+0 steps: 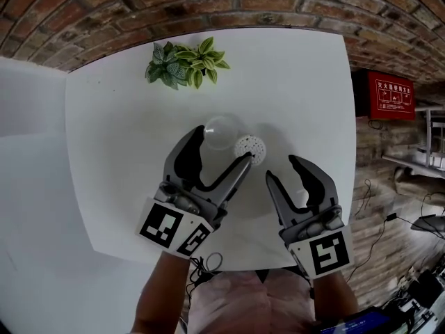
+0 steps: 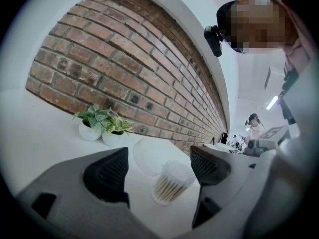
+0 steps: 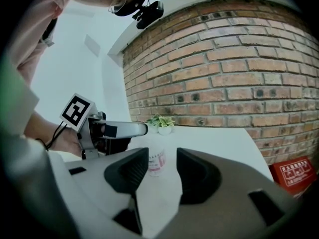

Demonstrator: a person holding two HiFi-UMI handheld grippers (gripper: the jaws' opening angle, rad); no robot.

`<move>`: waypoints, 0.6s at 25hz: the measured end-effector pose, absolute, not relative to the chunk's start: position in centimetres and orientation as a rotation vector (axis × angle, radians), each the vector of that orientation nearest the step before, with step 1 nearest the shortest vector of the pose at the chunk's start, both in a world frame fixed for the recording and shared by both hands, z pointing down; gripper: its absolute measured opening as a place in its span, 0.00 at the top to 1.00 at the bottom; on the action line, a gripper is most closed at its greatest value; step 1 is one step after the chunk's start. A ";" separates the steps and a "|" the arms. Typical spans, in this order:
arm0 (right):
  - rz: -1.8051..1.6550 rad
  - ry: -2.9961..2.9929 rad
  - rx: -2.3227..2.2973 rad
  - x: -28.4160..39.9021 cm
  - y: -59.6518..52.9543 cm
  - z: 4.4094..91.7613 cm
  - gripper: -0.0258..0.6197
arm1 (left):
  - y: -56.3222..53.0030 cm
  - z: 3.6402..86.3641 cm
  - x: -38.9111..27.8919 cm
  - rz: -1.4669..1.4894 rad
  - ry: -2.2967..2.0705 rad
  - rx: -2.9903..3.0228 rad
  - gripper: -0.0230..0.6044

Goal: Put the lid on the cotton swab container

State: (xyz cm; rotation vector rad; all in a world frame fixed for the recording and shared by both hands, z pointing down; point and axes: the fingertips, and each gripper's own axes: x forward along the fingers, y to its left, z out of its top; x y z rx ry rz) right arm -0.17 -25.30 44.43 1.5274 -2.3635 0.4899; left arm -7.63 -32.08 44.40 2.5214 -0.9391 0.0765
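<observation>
1. Left claw [image 2: 160,167]: jaws wide apart, nothing pinched. The swab container [image 2: 172,182] stands upright in the gap just ahead, and neither pad touches it.
2. Container is open, with the swab tips showing at the top. The clear lid [image 2: 148,156] lies on the table just behind the container, on its left. Can't tell whether the two touch. Lid is not on yet.
3. Right claw [image 3: 162,176]: jaws also apart and empty. It sits to the right of the container, which shows through its gap farther off.
4. Likely reason for this setup: the claws flank the container so one can steady it while the other fetches the lid. The lid being so close keeps that reach short.
5. White table [image 1: 118,186] carries everything. The potted plants [image 1: 184,62] sit well behind the container, by the brick wall [image 1: 278,5], out of the way.
</observation>
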 end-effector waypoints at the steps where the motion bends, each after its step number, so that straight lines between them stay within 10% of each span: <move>1: 0.485 -2.364 1.532 -0.1 -25.3 44.2 0.68 | -32.0 44.1 -7.5 0.085 -0.938 2.535 0.33; 15: 0.357 -2.390 1.634 1.9 -25.5 40.3 0.69 | -29.8 40.8 -5.7 0.170 -0.810 2.711 0.30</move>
